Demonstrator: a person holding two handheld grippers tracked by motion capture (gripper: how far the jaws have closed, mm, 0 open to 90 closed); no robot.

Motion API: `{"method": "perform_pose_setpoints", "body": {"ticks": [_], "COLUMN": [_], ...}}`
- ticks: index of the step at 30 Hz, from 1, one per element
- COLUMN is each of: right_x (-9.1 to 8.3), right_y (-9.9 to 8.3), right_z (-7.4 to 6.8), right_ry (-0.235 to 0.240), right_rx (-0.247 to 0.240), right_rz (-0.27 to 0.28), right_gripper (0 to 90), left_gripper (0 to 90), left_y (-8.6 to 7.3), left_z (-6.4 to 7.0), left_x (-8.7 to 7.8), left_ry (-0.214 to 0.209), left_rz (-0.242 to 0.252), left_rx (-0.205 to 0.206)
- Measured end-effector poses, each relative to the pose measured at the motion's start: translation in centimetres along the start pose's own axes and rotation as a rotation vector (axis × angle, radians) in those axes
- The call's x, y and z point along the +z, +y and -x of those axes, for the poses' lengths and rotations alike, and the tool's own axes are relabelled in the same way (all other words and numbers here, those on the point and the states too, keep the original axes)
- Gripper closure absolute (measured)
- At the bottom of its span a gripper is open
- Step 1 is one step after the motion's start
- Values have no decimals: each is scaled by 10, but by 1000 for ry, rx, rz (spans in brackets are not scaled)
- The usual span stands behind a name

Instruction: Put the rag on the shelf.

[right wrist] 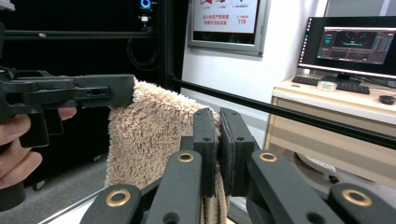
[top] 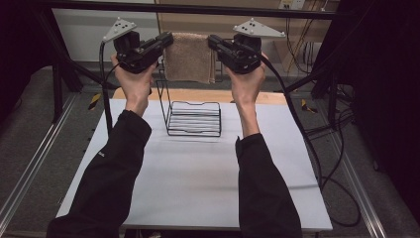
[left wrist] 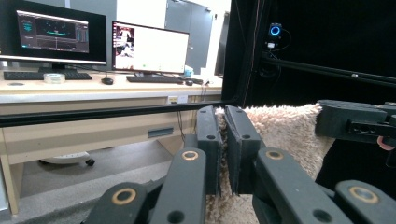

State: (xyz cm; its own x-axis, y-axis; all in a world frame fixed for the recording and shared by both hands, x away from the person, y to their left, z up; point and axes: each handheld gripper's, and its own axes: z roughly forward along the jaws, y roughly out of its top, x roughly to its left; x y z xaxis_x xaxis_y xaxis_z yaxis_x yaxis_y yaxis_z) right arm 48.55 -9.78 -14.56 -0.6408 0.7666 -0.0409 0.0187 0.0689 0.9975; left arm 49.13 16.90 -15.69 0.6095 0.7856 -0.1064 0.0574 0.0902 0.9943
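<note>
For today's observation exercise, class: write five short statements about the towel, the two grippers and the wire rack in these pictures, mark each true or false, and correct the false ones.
1. Both grippers hold the beige towel up in the air. True: the left gripper and the right gripper each grip an upper corner.
2. The towel lies flat on the table. False: it hangs above the white table.
3. A black wire rack stands on the table below the towel. True.
4. The left gripper's fingers are wide open. False: they are shut on towel fabric.
5. The wire rack holds folded towels. False: it is empty.
</note>
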Motion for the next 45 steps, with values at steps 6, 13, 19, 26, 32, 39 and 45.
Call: {"method": "perform_pose_setpoints", "body": {"ticks": [6, 13, 19, 26, 32, 39, 45], "right_x": [10, 22, 31, 38, 38, 35, 33], "right_y": [0, -4, -8, -15, -23, -36, -45], "right_z": [8, 15, 18, 20, 18, 17, 15], "right_ry": [-15, -20, -22, -27, -25, -12, 4], "right_rx": [-2, 7, 9, 6, -2, 6, -4], "right_rz": [-9, -22, -34, -60, -86, -114, -126], "right_gripper": [860, 860, 860, 859, 858, 859, 859], "left_gripper": [846, 846, 846, 845, 845, 845, 844], "left_y": [-1, -4, -8, -17, -26, -40, -51], "left_z": [-5, -15, -23, -27, -28, -26, -26], "left_x": [12, 22, 26, 30, 28, 24, 18], "left_ry": [12, 25, 25, 31, 26, 17, 0], "left_rz": [-13, -28, -38, -63, -81, -110, -120], "left_rx": [-5, -15, -31, -25, -18, 2, 5]}}
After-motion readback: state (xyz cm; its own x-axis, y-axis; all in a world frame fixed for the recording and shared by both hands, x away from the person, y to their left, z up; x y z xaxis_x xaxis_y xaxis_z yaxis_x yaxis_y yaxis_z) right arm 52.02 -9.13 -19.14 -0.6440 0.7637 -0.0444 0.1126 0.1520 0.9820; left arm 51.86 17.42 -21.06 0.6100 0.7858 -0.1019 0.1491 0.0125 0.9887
